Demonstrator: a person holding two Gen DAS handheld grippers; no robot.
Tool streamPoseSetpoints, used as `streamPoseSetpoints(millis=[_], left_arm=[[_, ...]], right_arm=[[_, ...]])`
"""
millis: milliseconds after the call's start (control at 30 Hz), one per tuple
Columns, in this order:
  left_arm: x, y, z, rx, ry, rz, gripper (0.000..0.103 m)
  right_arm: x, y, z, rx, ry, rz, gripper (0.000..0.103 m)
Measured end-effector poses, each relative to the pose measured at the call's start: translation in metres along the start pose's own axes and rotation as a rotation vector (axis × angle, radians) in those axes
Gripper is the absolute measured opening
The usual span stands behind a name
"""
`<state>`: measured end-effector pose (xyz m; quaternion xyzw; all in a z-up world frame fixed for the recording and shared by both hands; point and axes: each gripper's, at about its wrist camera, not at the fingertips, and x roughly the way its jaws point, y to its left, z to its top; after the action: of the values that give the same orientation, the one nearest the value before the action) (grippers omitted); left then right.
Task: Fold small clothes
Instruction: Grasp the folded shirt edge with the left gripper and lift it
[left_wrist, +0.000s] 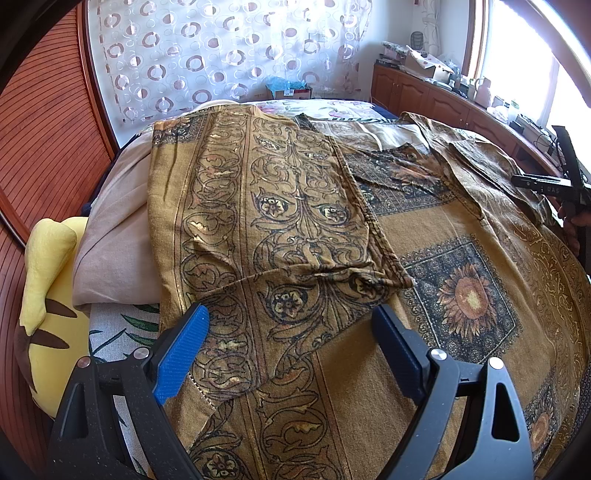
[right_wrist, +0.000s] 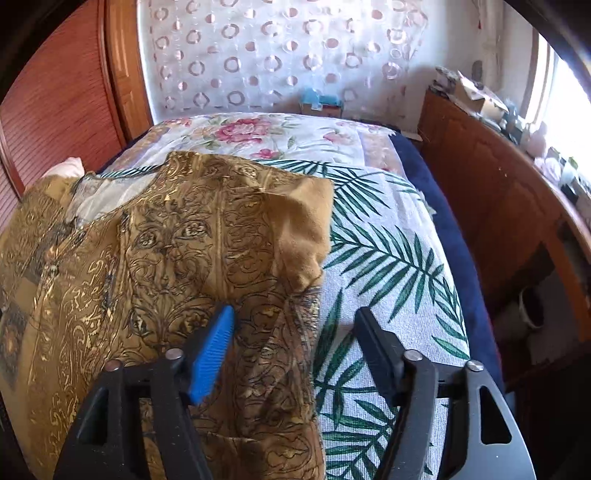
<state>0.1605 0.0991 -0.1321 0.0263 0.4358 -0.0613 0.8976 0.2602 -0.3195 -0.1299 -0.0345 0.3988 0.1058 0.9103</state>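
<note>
A brown shirt (left_wrist: 424, 236) with black and gold scroll and sunflower print lies spread on the bed. Its left sleeve (left_wrist: 266, 206) is folded in over the body. My left gripper (left_wrist: 291, 321) is open and empty, its fingers astride the sleeve's cuff edge just above the cloth. In the right wrist view the shirt's right sleeve (right_wrist: 229, 229) is folded back, plain underside showing at its end. My right gripper (right_wrist: 295, 325) is open and empty over the sleeve's outer edge, one finger over cloth, one over the bedspread. It also shows in the left wrist view (left_wrist: 565, 184) at the far right.
The bedspread (right_wrist: 388, 251) has green palm leaves; a floral quilt (right_wrist: 266, 136) lies beyond. A beige pillow (left_wrist: 114, 236) and yellow plush toy (left_wrist: 48, 295) sit at the left. Wooden cabinets (right_wrist: 498, 206) run along the right, a wooden wardrobe (left_wrist: 48, 140) on the left.
</note>
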Motion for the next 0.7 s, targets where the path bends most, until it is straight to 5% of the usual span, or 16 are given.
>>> streamPoseSetpoints(millis=[300, 700], left_arm=[[-0.021, 0.002, 0.004, 0.003, -0.082, 0.017, 0.090], [-0.032, 0.038, 0.066, -0.032, -0.150, 0.043, 0.088]], right_arm=[[0.008, -0.002, -0.002, 0.024, 0.009, -0.009, 0.083], [0.005, -0.004, -0.003, 0.018, 0.005, -0.017, 0.083]])
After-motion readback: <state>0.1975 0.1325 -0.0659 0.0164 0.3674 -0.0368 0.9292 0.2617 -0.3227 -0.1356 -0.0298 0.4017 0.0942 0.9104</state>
